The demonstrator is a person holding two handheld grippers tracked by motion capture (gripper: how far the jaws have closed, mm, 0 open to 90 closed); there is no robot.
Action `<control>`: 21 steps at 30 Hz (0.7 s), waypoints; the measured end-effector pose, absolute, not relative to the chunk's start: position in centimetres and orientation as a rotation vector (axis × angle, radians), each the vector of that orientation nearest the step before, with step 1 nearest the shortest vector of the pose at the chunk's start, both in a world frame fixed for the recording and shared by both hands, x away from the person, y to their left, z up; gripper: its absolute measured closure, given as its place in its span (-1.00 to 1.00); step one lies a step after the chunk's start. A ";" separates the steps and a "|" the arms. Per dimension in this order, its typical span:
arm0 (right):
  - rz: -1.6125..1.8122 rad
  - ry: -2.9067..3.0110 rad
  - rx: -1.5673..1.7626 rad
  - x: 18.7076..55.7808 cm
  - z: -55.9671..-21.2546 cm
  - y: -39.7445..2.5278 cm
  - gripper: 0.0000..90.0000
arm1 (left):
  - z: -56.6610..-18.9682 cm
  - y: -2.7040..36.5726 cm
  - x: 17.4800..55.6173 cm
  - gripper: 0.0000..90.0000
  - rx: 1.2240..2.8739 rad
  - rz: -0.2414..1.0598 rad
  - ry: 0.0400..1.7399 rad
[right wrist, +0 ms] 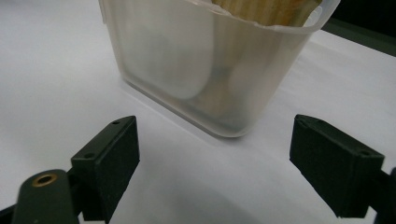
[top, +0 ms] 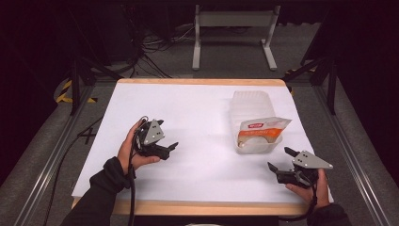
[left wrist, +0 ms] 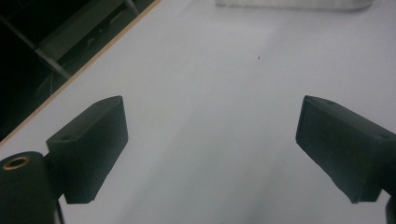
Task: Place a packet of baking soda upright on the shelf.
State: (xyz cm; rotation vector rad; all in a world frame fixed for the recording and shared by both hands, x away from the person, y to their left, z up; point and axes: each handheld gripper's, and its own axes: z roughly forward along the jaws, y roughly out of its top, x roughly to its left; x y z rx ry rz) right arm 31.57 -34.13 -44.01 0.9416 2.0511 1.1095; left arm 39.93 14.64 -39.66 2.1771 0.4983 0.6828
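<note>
High view: white table top (top: 197, 117) with wooden edging at near and far sides, grey floor with cables and a white frame (top: 234, 35) beyond in a dark room; clear plastic tub (top: 254, 127) holding an orange-and-white packet (top: 261, 129) at right half, left gripper (top: 162, 141) well apart from it, right gripper (top: 277, 158) near its front corner. Left gripper view: jaws wide apart over bare white surface, nothing between. Right gripper view: jaws spread, empty, tub (right wrist: 210, 60) just ahead on the table.
</note>
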 end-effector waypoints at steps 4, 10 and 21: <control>1.106 2.052 0.944 31.6 -44.0 -34.1 -0.64 | -40.1 15.7 39.7 -0.82 2.181 0.671 0.522; 1.104 2.053 0.945 31.6 -44.1 -34.1 -0.64 | -40.4 17.4 39.2 -0.83 2.184 0.673 0.545; 1.091 2.053 0.944 31.7 -44.1 -34.0 -0.65 | -41.4 20.5 38.3 -0.83 2.212 0.686 0.588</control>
